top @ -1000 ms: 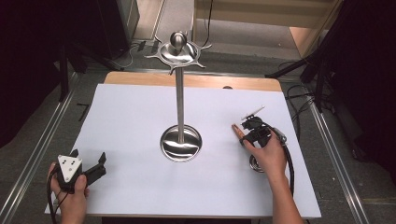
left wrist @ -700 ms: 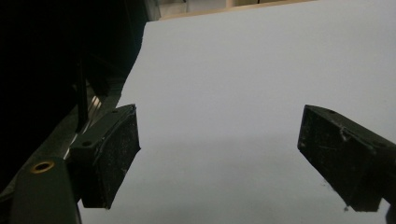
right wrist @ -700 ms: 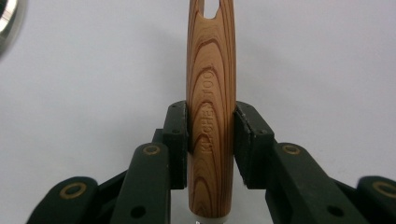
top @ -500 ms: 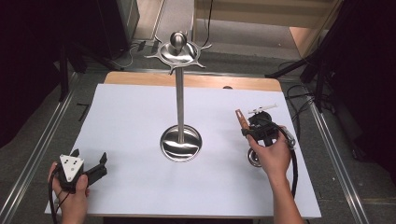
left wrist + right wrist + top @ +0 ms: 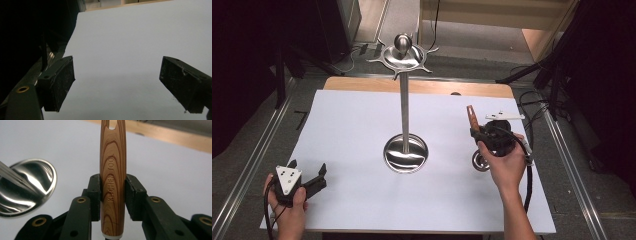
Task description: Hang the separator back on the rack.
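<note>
Your right gripper (image 5: 474, 131) has risen off the counter (image 5: 352, 125), fingers clamped on the wooden utensil handle (image 5: 112, 182), its metal head (image 5: 480, 161) hanging below. Stiff, bottom-heavy, smooth: grip mid-handle. Left gripper (image 5: 307, 175) rests, fingers apart.

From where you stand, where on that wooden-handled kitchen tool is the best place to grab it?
Midway along the wooden handle, much as the right gripper grips it now: its two pads press the handle's opposite sides, leaving free the slotted tip, which probably hangs on the metal stand. The handle is straight and slim, so a squeeze across it should hold; the shiny metal end looks more slippery.
</note>
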`<state>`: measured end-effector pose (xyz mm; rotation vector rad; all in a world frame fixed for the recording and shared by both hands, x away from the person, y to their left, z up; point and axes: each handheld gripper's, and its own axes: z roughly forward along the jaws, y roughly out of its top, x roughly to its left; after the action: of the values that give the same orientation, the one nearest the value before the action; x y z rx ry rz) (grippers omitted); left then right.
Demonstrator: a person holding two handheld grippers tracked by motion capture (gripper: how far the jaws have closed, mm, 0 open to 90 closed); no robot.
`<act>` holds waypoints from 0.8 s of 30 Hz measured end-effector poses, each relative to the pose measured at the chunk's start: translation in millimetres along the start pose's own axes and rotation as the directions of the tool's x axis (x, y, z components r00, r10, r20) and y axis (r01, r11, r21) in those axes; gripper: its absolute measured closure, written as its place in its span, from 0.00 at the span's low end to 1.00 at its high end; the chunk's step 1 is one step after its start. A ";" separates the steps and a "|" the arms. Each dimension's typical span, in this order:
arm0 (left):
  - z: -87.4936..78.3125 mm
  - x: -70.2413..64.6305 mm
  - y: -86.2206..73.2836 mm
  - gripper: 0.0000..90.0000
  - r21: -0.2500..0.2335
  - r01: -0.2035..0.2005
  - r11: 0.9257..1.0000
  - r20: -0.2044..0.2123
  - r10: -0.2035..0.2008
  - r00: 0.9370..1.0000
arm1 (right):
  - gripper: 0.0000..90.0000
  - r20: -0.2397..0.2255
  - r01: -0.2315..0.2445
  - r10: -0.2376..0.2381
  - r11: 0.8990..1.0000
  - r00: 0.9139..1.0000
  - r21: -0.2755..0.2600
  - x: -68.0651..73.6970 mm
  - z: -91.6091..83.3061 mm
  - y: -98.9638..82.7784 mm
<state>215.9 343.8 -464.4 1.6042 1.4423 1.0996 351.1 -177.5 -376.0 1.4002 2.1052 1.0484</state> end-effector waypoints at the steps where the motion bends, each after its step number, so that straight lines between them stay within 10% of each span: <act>1: -0.1 0.2 0.0 0.15 0.002 0.000 1.000 -0.001 0.000 1.000 | 0.77 -0.003 0.008 -0.008 1.000 1.000 -0.025 1.4 -2.0 0.3; 4: 0.0 0.1 0.0 0.15 0.003 0.000 1.000 0.000 0.000 1.000 | 0.77 0.005 0.029 -0.029 0.993 1.000 -0.113 6.7 -9.0 0.8; 6: 0.0 0.0 0.0 0.15 0.002 -0.001 1.000 0.001 0.001 1.000 | 0.77 0.001 0.038 -0.039 0.972 0.999 -0.232 11.1 -16.4 0.4; 12: 0.1 -0.3 0.0 0.15 -0.001 -0.001 1.000 -0.001 0.001 1.000 | 0.77 -0.014 0.059 -0.068 0.934 0.998 -0.354 21.4 -26.1 1.0; 15: 0.1 -0.3 -0.1 0.15 0.000 -0.001 1.000 -0.001 0.001 1.000 | 0.77 0.003 0.081 -0.089 0.887 0.996 -0.455 26.7 -30.0 -0.3; 24: -0.1 -0.5 0.0 0.15 0.001 -0.004 1.000 -0.001 0.004 1.000 | 0.77 -0.061 0.031 -0.083 0.806 0.995 -0.591 30.4 -39.2 -0.5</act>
<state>215.8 343.2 -464.5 1.6082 1.4409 1.1028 311.6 -164.3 -349.2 0.9833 1.6315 1.5846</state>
